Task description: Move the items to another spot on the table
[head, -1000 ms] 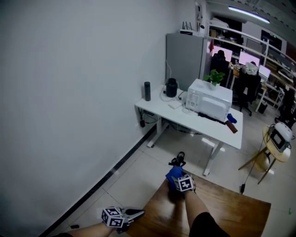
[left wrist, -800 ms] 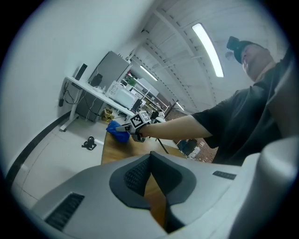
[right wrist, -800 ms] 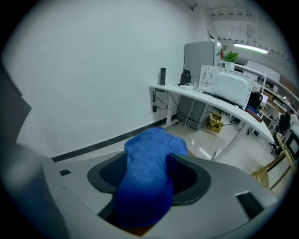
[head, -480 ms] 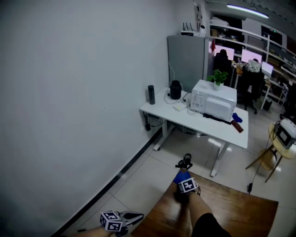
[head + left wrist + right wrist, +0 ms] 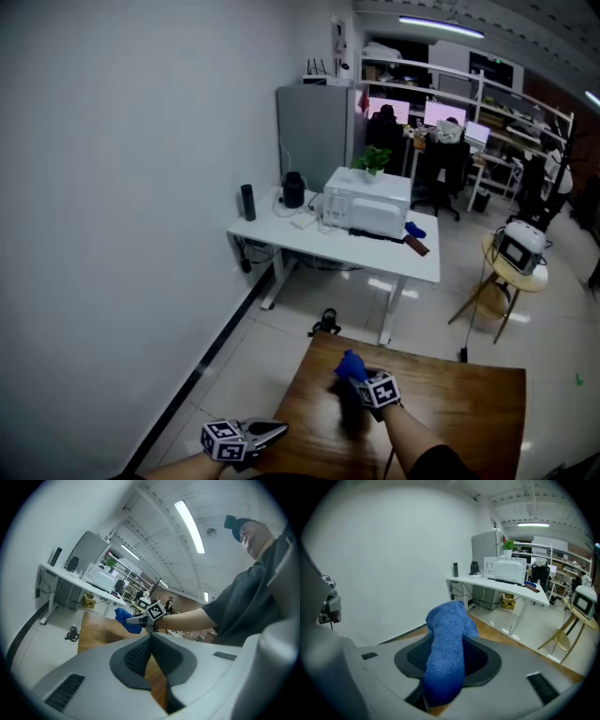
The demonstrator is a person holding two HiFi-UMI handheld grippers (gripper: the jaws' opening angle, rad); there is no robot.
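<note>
One blue cloth [image 5: 445,651]; right gripper [image 5: 354,371] closing on it, pulled inward.

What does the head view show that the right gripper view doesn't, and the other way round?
Only the head view: the left hand-held gripper at the wooden table's near corner, and a black object on the floor.
Only the right gripper view: a close look at the right hand-held gripper's jaws, which have just been closing, now clamped on the fuzzy blue cloth.
Both: that cloth, the white desk and the microwave on it.
</note>
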